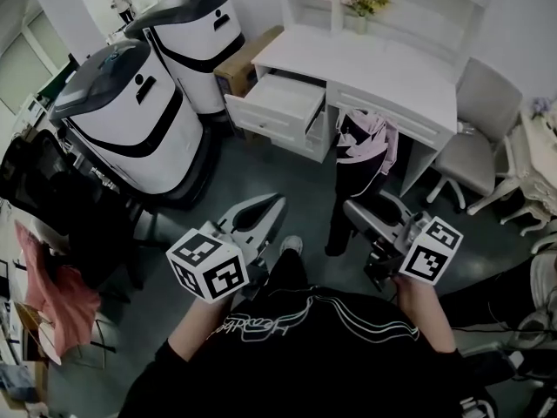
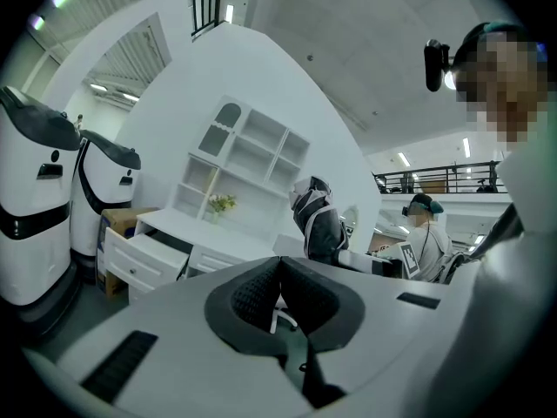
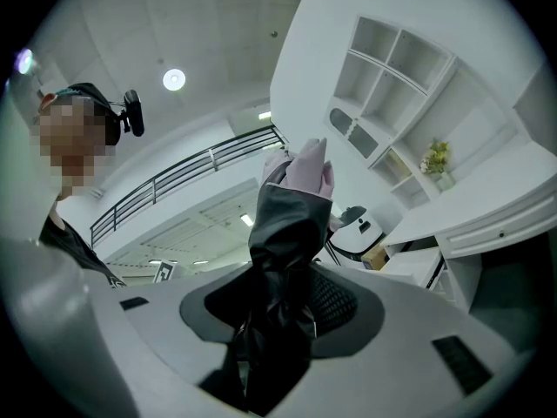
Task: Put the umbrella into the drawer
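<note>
The folded umbrella (image 1: 361, 165), black with a pink edge, stands upright in front of the white desk (image 1: 383, 68). My right gripper (image 1: 364, 219) is shut on its lower part. In the right gripper view the umbrella (image 3: 289, 225) rises out of the right gripper (image 3: 280, 312), both pads pressed on the fabric. The open drawer (image 1: 277, 104) juts out of the desk's left side, some way ahead and left of the umbrella. My left gripper (image 1: 264, 212) hangs shut and empty at the left, level with the right one. In the left gripper view the pads of the left gripper (image 2: 278, 266) meet, with the umbrella (image 2: 318, 220) and the drawer (image 2: 139, 261) beyond.
Two large white machines with black tops (image 1: 130, 116) (image 1: 196, 37) stand left of the drawer, a cardboard box (image 1: 245, 59) behind them. A grey chair (image 1: 474, 142) sits right of the desk. White shelves with a flower vase (image 1: 365, 3) rise over the desk. Pink cloth (image 1: 52, 286) lies far left.
</note>
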Demonstrator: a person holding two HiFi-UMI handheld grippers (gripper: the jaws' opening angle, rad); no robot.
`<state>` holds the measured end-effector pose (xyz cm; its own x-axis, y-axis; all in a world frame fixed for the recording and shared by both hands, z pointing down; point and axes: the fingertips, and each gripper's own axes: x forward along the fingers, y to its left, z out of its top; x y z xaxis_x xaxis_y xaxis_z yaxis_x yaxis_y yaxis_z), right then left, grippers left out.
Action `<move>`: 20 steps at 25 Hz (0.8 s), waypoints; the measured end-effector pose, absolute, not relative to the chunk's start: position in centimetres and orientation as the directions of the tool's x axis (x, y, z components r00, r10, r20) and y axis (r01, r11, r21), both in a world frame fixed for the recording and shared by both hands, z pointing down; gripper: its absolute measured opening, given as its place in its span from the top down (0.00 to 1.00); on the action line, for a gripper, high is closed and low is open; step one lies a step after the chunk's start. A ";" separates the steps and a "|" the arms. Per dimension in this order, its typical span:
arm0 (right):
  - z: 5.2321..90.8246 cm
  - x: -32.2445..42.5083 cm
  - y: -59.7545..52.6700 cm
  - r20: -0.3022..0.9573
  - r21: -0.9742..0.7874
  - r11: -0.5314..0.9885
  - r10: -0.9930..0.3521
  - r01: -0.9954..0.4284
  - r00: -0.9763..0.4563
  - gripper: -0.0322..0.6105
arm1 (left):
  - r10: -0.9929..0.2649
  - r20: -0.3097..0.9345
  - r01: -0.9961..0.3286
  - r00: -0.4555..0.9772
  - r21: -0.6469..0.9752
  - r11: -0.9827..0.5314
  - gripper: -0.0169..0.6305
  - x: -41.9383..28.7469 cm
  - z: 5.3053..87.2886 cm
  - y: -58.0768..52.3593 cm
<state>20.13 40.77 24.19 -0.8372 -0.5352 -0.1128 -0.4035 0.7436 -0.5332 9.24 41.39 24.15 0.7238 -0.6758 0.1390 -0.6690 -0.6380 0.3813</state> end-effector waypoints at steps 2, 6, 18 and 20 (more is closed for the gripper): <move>25.0 20.0 38.9 -0.108 -0.537 0.735 -0.547 -0.414 -0.830 0.64 | -0.669 0.134 -0.660 0.731 0.389 -0.643 0.94 9.0 24.9 39.4; 27.5 19.9 34.9 -0.098 -0.553 0.715 -0.565 -0.427 -0.819 0.64 | -0.658 0.141 -0.651 0.739 0.397 -0.647 0.94 8.5 27.1 35.1; 28.7 12.8 10.7 -0.027 -0.594 0.635 -0.629 -0.494 -0.777 0.64 | -0.612 0.196 -0.627 0.766 0.437 -0.645 0.94 1.1 28.0 10.2; 28.9 11.7 7.3 -0.009 -0.592 0.627 -0.633 -0.506 -0.774 0.64 | -0.609 0.200 -0.625 0.768 0.445 -0.642 0.94 -0.2 28.5 6.6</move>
